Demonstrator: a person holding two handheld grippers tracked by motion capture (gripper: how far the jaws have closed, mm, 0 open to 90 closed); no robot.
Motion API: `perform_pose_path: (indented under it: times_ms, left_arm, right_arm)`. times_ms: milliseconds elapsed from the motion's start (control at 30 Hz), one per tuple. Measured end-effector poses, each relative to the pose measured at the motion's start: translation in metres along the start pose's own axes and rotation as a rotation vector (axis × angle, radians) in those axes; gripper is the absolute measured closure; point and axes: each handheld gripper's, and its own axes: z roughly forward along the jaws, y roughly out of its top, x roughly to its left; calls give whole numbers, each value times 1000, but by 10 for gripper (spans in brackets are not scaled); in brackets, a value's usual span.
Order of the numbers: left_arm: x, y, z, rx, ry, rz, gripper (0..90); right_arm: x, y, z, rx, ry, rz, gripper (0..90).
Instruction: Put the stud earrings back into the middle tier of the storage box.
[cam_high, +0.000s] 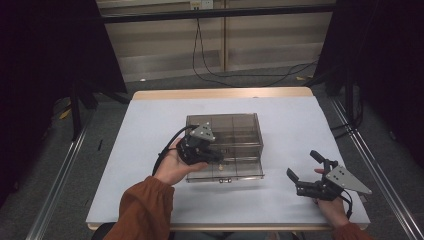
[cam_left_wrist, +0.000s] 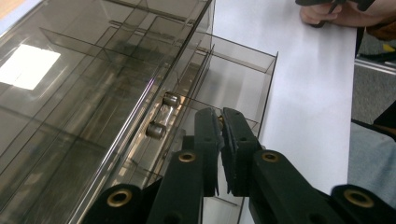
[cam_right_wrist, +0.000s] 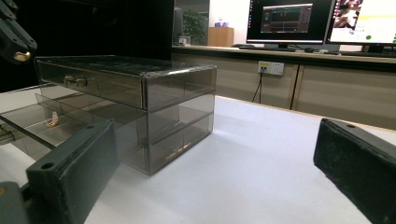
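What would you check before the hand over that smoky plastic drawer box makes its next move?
1. Lower drawer pulled out: ok.
2. Upper drawer closed: ok.
3. Left gripper shut, above the open drawer: ok.
4. Something pinched between its pads: cannot tell.
5. Small item lying in the open drawer: ok.
6. Right gripper open, apart from the drawer box: ok.
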Motion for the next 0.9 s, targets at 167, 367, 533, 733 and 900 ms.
perform_pose_path:
  times_ms: [167,367,533,733,900]
  left_arm:
    - [0,6,10,61,-13,18,856]
    - [2,12,22,143,-23,43,856]
    - [4,16,31,223,-24,68,856]
    - [8,17,42,296,-28,66,856]
    - [9,19,50,359,-20,97,856]
  right_arm:
    - [0,0,0,-1,-1,3,0]
    - [0,0,0,0,0,1,0]
    - [0,0,0,0,0,0,0]
    - [0,0,0,0,0,1,0]
    - [0,0,0,-1,0,-1,0]
